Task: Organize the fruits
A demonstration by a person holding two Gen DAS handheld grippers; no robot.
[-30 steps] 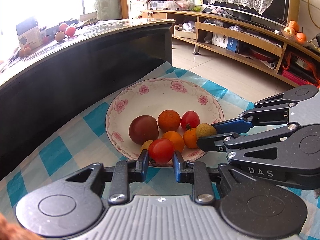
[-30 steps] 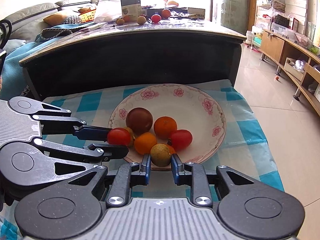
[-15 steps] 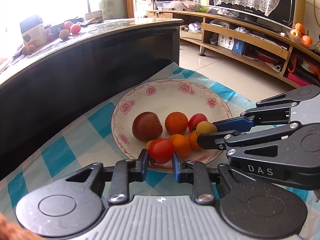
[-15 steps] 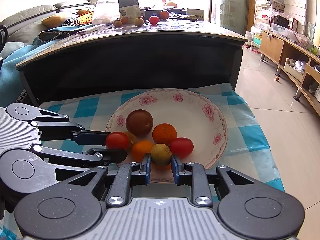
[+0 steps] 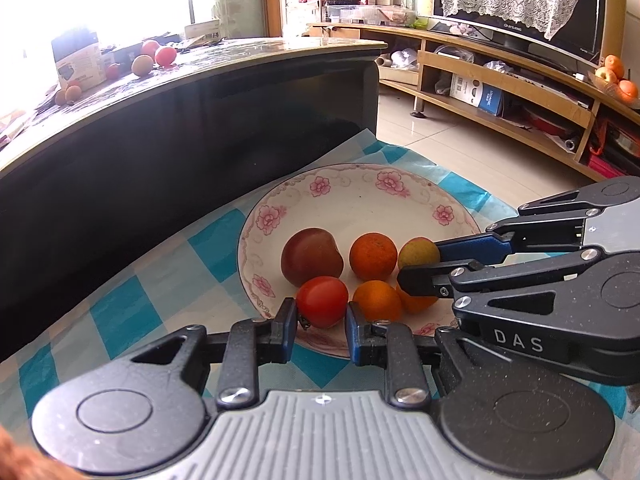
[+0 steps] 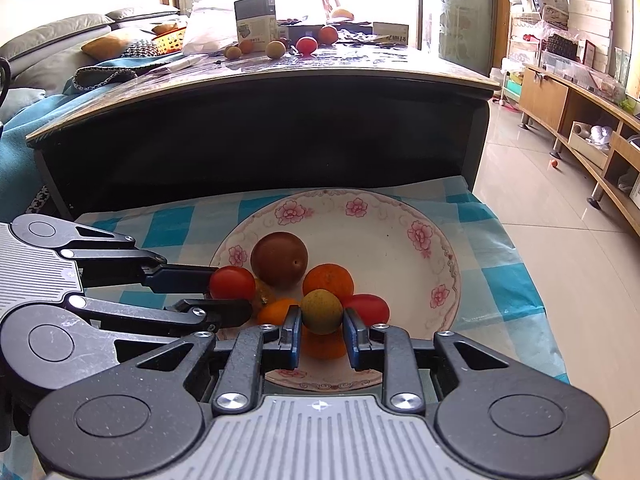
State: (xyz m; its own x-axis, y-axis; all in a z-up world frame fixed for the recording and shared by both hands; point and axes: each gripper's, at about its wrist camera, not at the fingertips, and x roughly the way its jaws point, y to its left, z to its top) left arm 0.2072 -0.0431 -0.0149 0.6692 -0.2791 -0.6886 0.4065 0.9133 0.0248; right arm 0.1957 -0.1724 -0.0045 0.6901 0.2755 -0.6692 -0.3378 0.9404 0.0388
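In the floral plate [image 6: 448, 276]: plum [image 6: 280, 260], oranges [image 6: 328, 280], tomato [image 6: 370, 308].

Both claws raised slightly (fruit gripped), plate [image 5: 440, 216] seemingly farther below.

a round red tomato [image 5: 322, 301] sits pinched between my left jaws, over the near rim of the flowered plate [image 5: 352, 196]. a dull yellow-green fruit [image 6: 322, 311] is clamped in my right jaws above the plate. in the plate lie a dark maroon plum [image 5: 311, 257], small oranges [image 5: 373, 257] and another red tomato [image 6: 368, 309], clustered and touching.
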